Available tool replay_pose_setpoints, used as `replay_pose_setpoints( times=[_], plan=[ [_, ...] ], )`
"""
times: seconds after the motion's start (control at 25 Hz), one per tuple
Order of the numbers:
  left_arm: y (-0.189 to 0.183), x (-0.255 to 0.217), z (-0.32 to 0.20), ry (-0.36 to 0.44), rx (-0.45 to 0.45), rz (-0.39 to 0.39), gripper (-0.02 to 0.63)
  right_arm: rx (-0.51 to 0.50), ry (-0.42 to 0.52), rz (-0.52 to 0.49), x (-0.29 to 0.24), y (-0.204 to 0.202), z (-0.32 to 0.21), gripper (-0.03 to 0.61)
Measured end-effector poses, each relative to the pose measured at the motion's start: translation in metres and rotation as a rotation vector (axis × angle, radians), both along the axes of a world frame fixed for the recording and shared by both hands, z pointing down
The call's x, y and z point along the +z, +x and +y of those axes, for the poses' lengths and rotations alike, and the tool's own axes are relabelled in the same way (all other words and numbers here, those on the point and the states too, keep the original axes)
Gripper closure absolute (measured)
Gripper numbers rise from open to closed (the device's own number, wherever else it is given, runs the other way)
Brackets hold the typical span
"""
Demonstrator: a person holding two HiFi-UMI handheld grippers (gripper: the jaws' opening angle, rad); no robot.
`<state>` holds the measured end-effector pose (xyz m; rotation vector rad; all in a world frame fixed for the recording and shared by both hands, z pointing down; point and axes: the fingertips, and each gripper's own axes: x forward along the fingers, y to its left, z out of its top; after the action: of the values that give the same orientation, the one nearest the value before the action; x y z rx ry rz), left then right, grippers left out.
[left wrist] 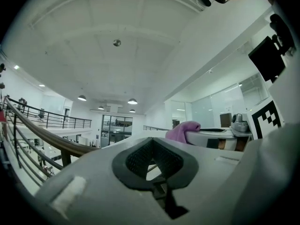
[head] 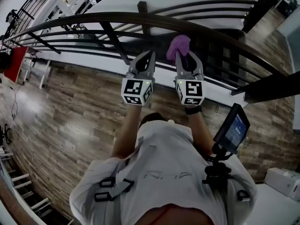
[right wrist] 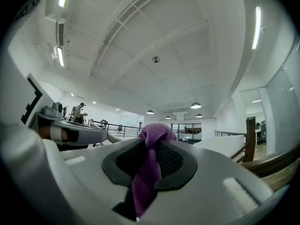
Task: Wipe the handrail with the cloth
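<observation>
Dark handrail ran off both side edges of the head view, lower end of the cloth was buried between the right gripper jaws, far figures, perhaps people, were too small to tell.

Left hand-held gripper, right hand-held gripper: grey, black-white marker cubes. White T-shirt, grey straps.

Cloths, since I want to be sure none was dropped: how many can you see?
1. The purple cloth is pinched in the right hand-held gripper, raised close to the handrail. Another could lie hidden behind the person.
</observation>
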<state>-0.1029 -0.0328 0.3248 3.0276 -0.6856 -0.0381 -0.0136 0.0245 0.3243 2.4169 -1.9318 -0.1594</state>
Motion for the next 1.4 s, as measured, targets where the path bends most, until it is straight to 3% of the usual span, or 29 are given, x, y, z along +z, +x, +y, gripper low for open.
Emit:
replay_pose_setpoints(
  times=[0.2,0.4,0.56,0.72,0.88,1.04,1.24,1.4],
  plan=[
    [-0.028,0.010,-0.058,-0.010,-0.116,-0.031,0.614,-0.116,-0.049,-0.008,0.010,-0.011,-0.066,0.511],
    [-0.075,0.017,-0.141,0.010,-0.240,-0.042,0.614,-0.223,-0.043,0.043,0.015,-0.050,-0.152,0.511],
    [-0.102,0.013,-0.223,0.013,-0.302,-0.031,0.614,-0.358,-0.096,0.114,0.016,-0.090,-0.265,0.511],
    [-0.120,0.018,-0.284,-0.031,-0.326,-0.040,0.614,-0.428,-0.242,0.197,0.039,-0.119,-0.381,0.509],
    [-0.139,0.021,-0.305,-0.127,-0.322,-0.059,0.614,-0.481,-0.341,0.281,0.049,-0.147,-0.458,0.506],
    [-0.153,0.019,-0.317,-0.142,-0.362,-0.036,0.614,-0.536,-0.479,0.341,0.081,-0.162,-0.516,0.508],
    [-0.151,0.027,-0.317,-0.162,-0.375,-0.044,0.614,-0.552,-0.647,0.456,0.129,-0.161,-0.547,0.512],
    [-0.141,0.032,-0.316,-0.169,-0.379,-0.049,0.614,-0.547,-0.699,0.470,0.144,-0.145,-0.546,0.520]
  ],
)
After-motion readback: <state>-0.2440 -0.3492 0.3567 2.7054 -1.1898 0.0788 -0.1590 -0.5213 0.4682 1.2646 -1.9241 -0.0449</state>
